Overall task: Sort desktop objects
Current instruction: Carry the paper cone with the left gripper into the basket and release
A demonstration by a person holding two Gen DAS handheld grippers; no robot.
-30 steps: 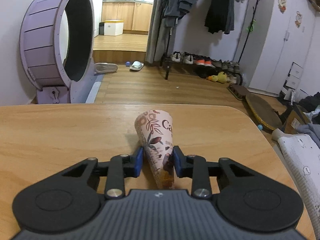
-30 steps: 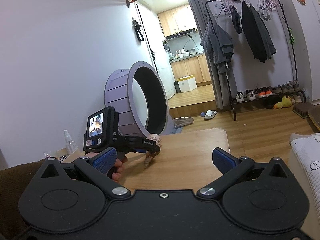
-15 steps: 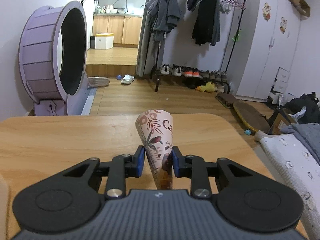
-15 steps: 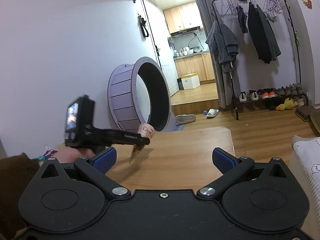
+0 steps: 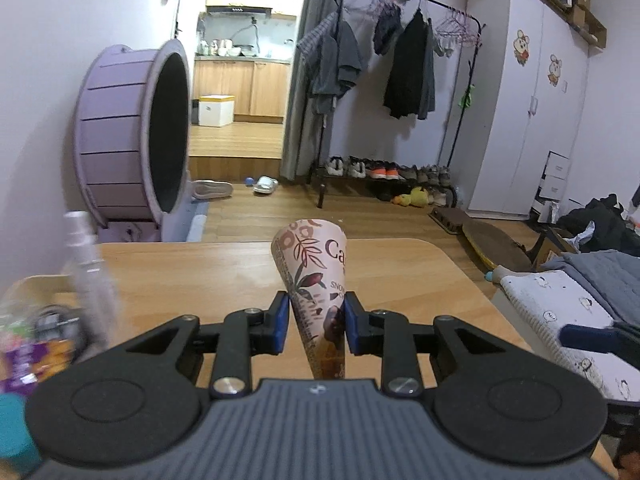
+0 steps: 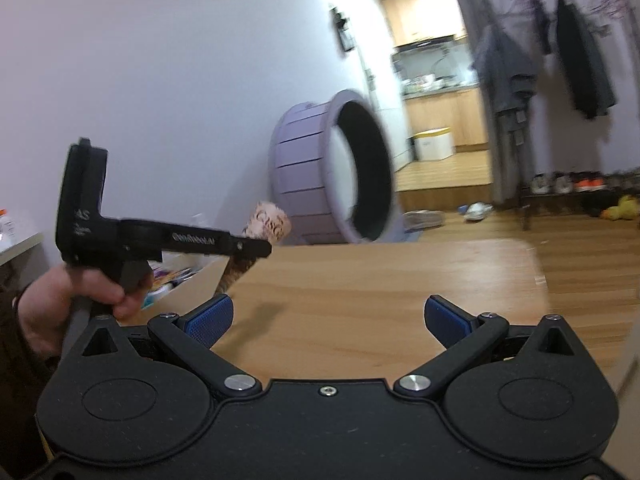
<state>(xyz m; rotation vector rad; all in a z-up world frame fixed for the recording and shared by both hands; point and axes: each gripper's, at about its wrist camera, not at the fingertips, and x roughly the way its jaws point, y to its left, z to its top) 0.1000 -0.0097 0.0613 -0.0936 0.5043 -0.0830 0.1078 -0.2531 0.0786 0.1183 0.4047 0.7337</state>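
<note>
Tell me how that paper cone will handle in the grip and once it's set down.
The paper cone is probably light and thin-walled, so the left gripper, pinching its narrow lower half, could crease it. Its pointed tip means it likely can't stand that way up; laid on the table, it would probably roll in a curve.

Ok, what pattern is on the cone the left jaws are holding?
Pale pink paper cone printed with dark brown leaves, rings and lettering; clearest in the left wrist view.
</note>
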